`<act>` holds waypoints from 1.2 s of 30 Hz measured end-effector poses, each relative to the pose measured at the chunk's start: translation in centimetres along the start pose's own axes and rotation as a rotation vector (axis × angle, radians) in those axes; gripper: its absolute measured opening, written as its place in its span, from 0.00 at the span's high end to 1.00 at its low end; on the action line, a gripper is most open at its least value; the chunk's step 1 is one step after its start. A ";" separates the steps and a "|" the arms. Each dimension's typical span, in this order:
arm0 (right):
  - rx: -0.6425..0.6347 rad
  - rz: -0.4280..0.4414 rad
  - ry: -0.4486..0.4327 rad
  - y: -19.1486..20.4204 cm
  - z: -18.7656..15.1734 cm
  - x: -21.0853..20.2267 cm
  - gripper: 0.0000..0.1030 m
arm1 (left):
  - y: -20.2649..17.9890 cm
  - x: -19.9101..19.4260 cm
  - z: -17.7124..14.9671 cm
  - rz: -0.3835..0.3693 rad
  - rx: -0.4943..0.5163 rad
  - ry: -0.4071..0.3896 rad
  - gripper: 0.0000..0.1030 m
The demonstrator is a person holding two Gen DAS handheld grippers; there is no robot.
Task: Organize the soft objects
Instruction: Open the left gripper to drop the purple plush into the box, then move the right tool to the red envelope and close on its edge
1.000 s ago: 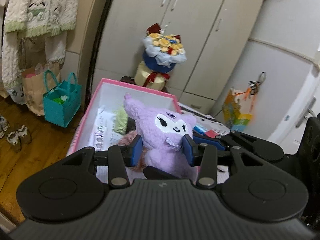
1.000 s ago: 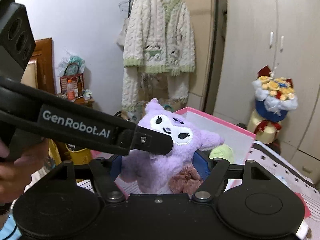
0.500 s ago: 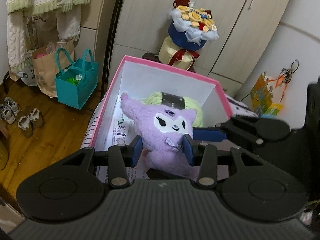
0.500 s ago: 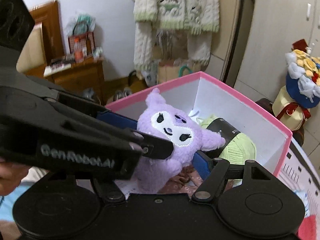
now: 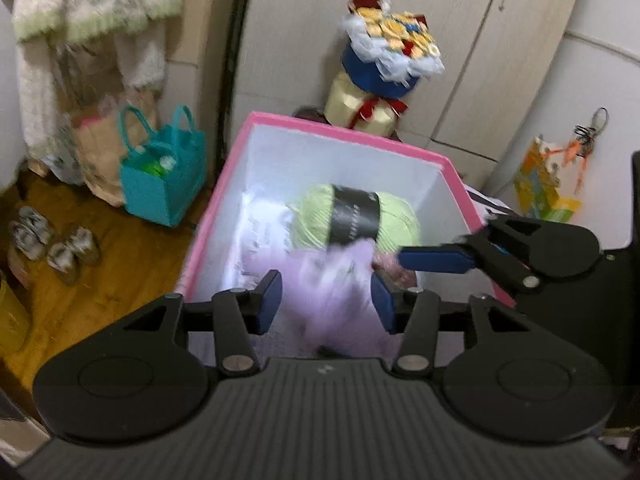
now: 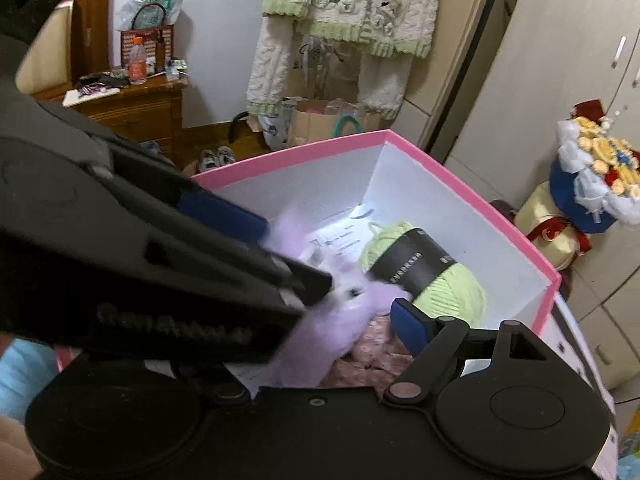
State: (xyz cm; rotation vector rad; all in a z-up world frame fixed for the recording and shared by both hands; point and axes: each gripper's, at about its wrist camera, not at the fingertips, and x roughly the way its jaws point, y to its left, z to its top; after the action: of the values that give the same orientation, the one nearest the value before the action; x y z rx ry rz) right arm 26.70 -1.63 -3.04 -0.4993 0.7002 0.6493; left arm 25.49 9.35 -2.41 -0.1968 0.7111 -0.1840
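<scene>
A purple plush toy [image 5: 332, 292], blurred by motion, is between the fingers of my left gripper [image 5: 326, 300], inside the pink box [image 5: 344, 132]. The left jaws stand wider than the plush and look open. The plush also shows in the right wrist view [image 6: 340, 320]. A green yarn ball [image 5: 356, 220] with a black label lies at the box's back, also in the right wrist view [image 6: 432, 276]. A pink knitted piece [image 6: 376, 356] lies under the plush. My right gripper [image 6: 328, 312] is open beside the plush; its left finger is hidden behind the left gripper.
A flower bouquet [image 5: 392, 52] stands behind the box by wardrobe doors [image 5: 440, 20]. A teal bag [image 5: 160, 184] and shoes [image 5: 52, 240] sit on the wooden floor at left. A knitted cardigan [image 6: 348, 12] hangs on the wall. A wooden dresser [image 6: 132, 108] stands far left.
The left gripper's jaws have opened and the purple plush has dropped lower into the pink box, now blurred. Both grippers have tilted down toward the box.
</scene>
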 end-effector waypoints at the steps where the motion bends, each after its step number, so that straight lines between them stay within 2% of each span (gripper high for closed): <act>1: 0.003 -0.005 -0.008 0.0 -0.1 -0.3 0.19 | -0.1 -0.6 -0.1 0.025 0.014 -0.028 0.51; 3: 0.025 0.009 -0.026 -0.3 -0.3 -1.2 0.19 | -0.3 -1.4 -0.1 0.040 0.038 -0.055 0.51; 9: 0.140 0.080 -0.114 -1.6 -2.0 -5.1 0.18 | -0.6 -5.1 0.0 0.009 0.092 -0.091 0.50; 14: 0.185 0.114 -0.166 -1.4 -3.3 -9.1 0.18 | -1.3 -8.7 -0.5 -0.037 0.146 -0.108 0.50; 23: 0.252 0.093 -0.204 -0.7 -6.0 -15.5 0.18 | -4.2 -14.3 -1.3 -0.163 0.253 -0.125 0.47; 28: 0.288 0.068 -0.215 -0.7 -8.2 -19.0 0.18 | -5.9 -16.8 -2.5 -0.199 0.321 -0.127 0.46; 36: 0.330 -0.026 -0.259 -0.7 -12.3 -24.3 0.18 | -8.9 -19.0 -4.0 -0.244 0.380 -0.126 0.42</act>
State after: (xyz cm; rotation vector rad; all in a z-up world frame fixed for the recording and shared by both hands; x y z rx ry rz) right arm 7.76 -18.71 6.42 -0.1159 0.5405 0.5485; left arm 7.79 4.75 8.68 0.0690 0.5134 -0.5298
